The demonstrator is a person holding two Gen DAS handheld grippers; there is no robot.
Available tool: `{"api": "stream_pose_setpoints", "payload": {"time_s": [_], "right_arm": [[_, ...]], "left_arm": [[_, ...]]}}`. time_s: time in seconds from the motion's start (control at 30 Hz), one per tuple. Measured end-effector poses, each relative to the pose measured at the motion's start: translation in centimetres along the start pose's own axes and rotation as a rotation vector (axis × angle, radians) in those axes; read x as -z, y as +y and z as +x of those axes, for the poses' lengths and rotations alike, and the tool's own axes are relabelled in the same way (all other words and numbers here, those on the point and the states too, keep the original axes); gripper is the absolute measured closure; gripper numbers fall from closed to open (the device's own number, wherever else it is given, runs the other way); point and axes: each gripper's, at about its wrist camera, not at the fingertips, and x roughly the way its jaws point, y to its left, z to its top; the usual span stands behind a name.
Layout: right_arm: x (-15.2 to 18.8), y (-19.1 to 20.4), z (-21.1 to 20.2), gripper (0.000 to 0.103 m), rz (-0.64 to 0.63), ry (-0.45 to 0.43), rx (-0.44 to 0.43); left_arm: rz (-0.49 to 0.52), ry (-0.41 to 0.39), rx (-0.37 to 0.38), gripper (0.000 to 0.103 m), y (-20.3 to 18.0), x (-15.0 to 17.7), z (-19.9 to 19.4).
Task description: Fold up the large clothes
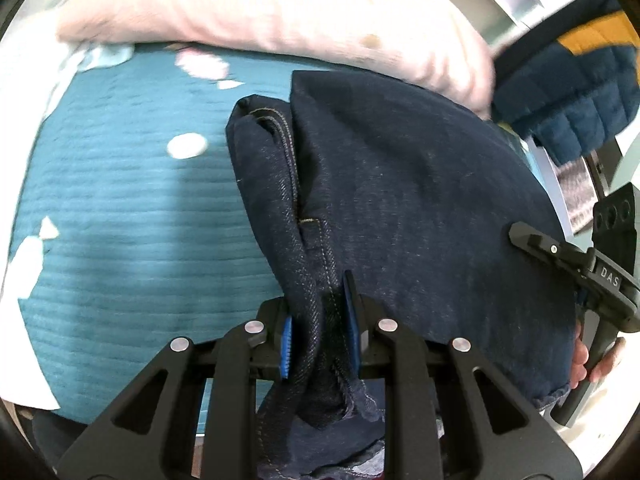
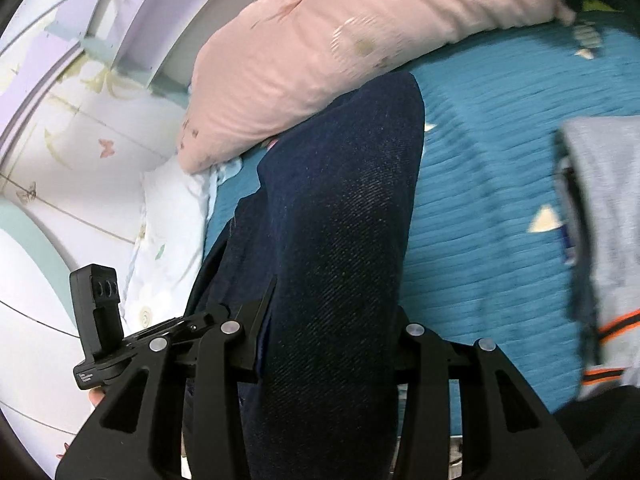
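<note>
Left wrist: jeans (image 1: 400,200) clamped between left tongs (image 1: 320,340).

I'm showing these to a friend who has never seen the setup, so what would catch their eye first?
Most striking is the dark blue denim garment that fills the middle of both views, clamped in the left gripper and the right gripper. Under it spreads a teal quilted bedspread, and a pale pink pillow lies along its far edge. A folded grey garment with orange stripes sits at the right wrist view's right edge.

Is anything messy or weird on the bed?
Nothing looks broken or spilled. The dark jeans are bunched up unevenly, clamped by the left gripper and right gripper, and a grey garment lies rumpled on the teal bedspread.
</note>
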Motion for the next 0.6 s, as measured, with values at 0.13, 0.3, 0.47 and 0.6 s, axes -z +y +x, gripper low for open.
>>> {"api": "stream_pose_setpoints", "payload": {"time_s": [0.13, 0.3, 0.47, 0.6], "right_arm": [[-1.0, -4.1, -4.4, 0.066, 0.018, -0.042, 0.031], [-2.9, -9.7, -10.0, 0.066, 0.047, -0.093, 0.081], [-5.1, -16.1, -15.3, 0.066, 0.088, -0.145, 0.126], [-6.5, -19.9, -17.8, 0.066, 0.099, -0.167, 0.158]], "left_arm": [[0.064, 0.009, 0.034, 0.083, -6.1, -1.3, 2.2], [0.153, 0.021, 0.084, 0.083, -14.2, -3.2, 5.6], [0.222, 0.021, 0.116, 0.083, -21.8, -4.9, 9.5], [0.276, 0.044, 0.14, 0.082, -26.1, -5.8, 12.1]]}}
